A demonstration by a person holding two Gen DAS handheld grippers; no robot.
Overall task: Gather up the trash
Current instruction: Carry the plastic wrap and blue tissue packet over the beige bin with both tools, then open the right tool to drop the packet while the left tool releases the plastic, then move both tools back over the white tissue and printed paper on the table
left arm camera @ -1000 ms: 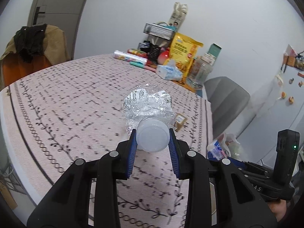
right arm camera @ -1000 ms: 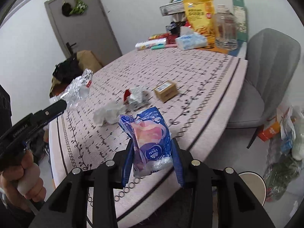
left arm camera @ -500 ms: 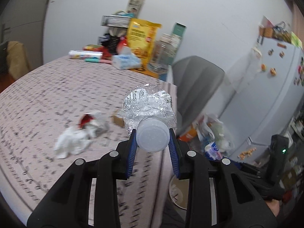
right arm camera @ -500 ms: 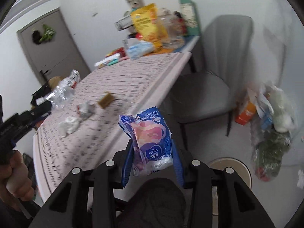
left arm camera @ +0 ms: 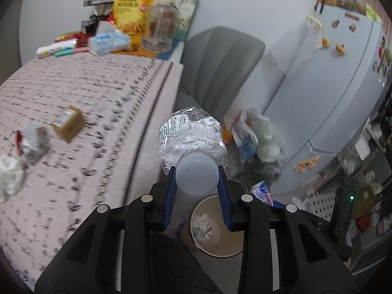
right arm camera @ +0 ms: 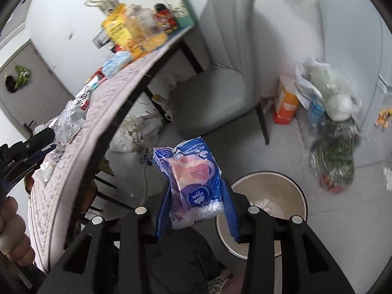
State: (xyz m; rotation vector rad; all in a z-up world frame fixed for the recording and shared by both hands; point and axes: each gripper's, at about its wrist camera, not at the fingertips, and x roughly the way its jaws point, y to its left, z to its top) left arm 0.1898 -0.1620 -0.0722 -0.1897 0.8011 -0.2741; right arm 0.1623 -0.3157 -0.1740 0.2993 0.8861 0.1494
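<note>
Left hand-held gripper [left arm camera: 197,183] pinches a crushed clear plastic bottle [left arm camera: 192,139] by its white cap end, blue pads tight on both sides of the cap. The bottle is off the counter [left arm camera: 73,93], held over the floor, right above the bin [left arm camera: 215,227]. The bin is round, beige, w/ crumpled white paper [left arm camera: 202,224] already inside.

Right hand-held gripper [right arm camera: 196,210] is clamped on a blue-and-pink tissue pack [right arm camera: 191,183], upright betw. the pads, just left of the bin [right arm camera: 269,188] rim and above floor level.

Still on the counter, left of the bin in the left wrist view: small brown box [left arm camera: 68,122], a red-and-white crumpled wrapper [left arm camera: 30,139] beside it, and a white tissue wad [left arm camera: 9,174] nearest the counter's near edge. All blurred.

Far end of the counter, well apart from the bin: yellow snack bag [left arm camera: 131,7], clear jar [left arm camera: 159,29], green carton [left arm camera: 187,9], tissue packet [left arm camera: 109,41].

Beyond the bin: grey chair [left arm camera: 220,68] tucked at the counter's corner, plastic bags [left arm camera: 257,134] heaped on the floor next to an orange box [right arm camera: 285,105], and a white fridge [left arm camera: 330,73] w/ magnets behind them.
</note>
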